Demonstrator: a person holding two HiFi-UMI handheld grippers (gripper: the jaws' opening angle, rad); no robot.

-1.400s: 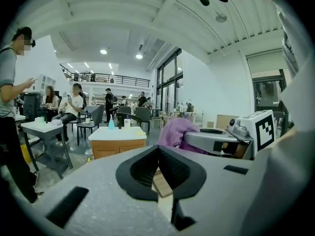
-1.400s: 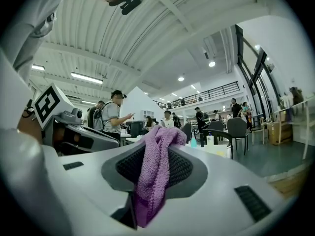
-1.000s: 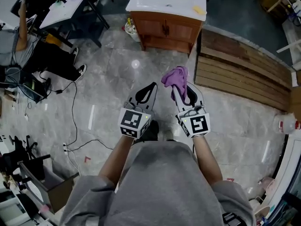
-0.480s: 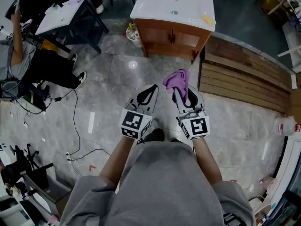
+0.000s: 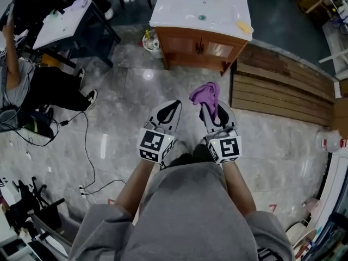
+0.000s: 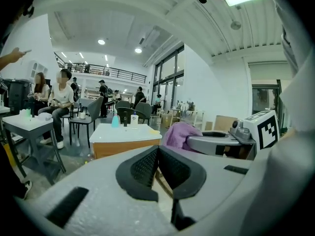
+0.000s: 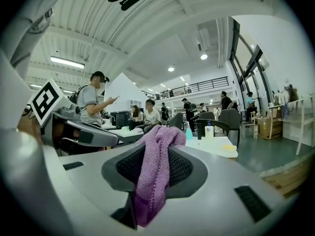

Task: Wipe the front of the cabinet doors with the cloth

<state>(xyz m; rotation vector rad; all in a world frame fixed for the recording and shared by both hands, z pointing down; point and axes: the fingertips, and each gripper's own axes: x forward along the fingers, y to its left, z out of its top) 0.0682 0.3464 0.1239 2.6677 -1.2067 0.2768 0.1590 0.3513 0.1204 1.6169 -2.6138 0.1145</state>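
The person stands on the grey stone floor, well apart from the wooden vanity cabinet. Both grippers are held out in front of the body, side by side and pointing toward it.

The right gripper has the purple cloth pinched between its fingers. They are closed on the middle of the fabric. One end stands up past the tips as a loose bunch and the other end hangs down behind the pads. I think the free bunch in front is useful, because it is the part that can press flat against the wood.

The left gripper has its fingers closed together with nothing between them. It seems only to be carried along.

The two cabinet doors are closed under the white sink top, and they face the person. The wiping has not begun, in my judgement. The next need is to come close and bring the cloth low, because the doors stand near the floor.
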